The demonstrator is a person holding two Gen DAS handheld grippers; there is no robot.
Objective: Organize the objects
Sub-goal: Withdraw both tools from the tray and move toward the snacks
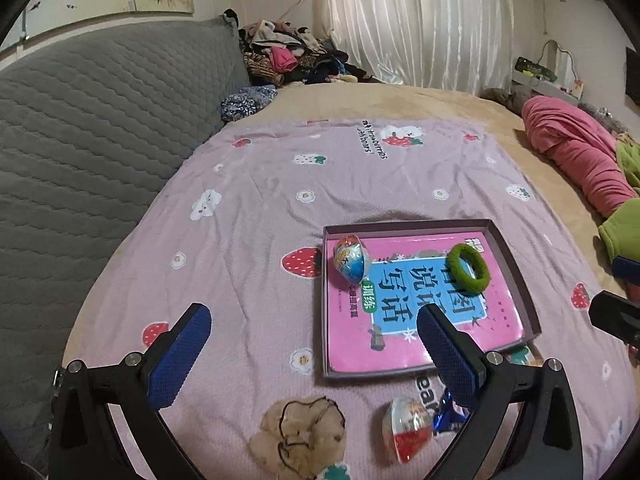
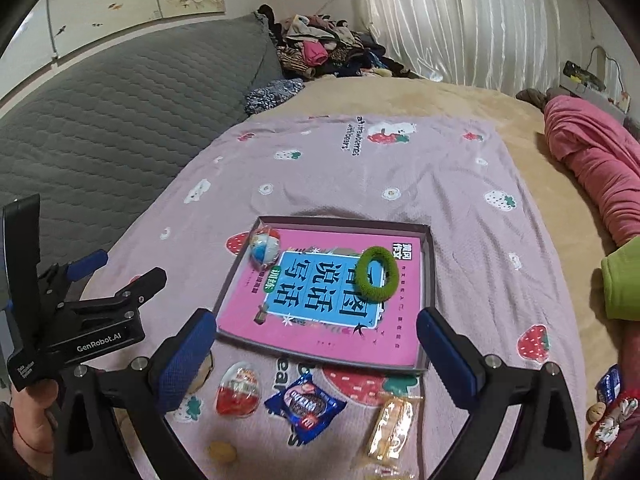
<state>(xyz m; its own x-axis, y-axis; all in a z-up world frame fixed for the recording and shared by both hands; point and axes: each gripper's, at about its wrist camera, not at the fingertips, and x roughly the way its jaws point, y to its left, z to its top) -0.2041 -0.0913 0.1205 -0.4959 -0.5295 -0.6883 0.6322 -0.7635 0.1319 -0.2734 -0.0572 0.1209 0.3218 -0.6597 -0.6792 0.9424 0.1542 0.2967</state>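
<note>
blue-padded fingers stand spread wide on both tools, nothing between them: the left gripper (image 1: pixel 314 344) hangs over the lilac strawberry blanket (image 1: pixel 256 216) just left of the tray, and the right gripper (image 2: pixel 316 346) hangs at the tray's near edge. in the right wrist view the left gripper (image 2: pixel 120 276) also shows from the side, low at left.

one shallow grey tray (image 2: pixel 428 280) lies flat on the blanket, its long axis running roughly away from the cameras. it holds three things: one pink book (image 2: pixel 320 340) lying flat and filling the floor, its title upside down to the cameras; one blue foil egg (image 2: pixel 264 250) in the far left corner, resting on the book; and one green hair tie (image 2: pixel 377 274) lying flat toward the far right.

outside the tray, on the blanket nearer the cameras, lie one red egg capsule (image 2: pixel 238 388), one blue cookie packet (image 2: pixel 306 406), one gold wafer bar (image 2: pixel 392 428) with its long axis running near to far, and one beige scrunchie (image 1: pixel 300 436).
</note>
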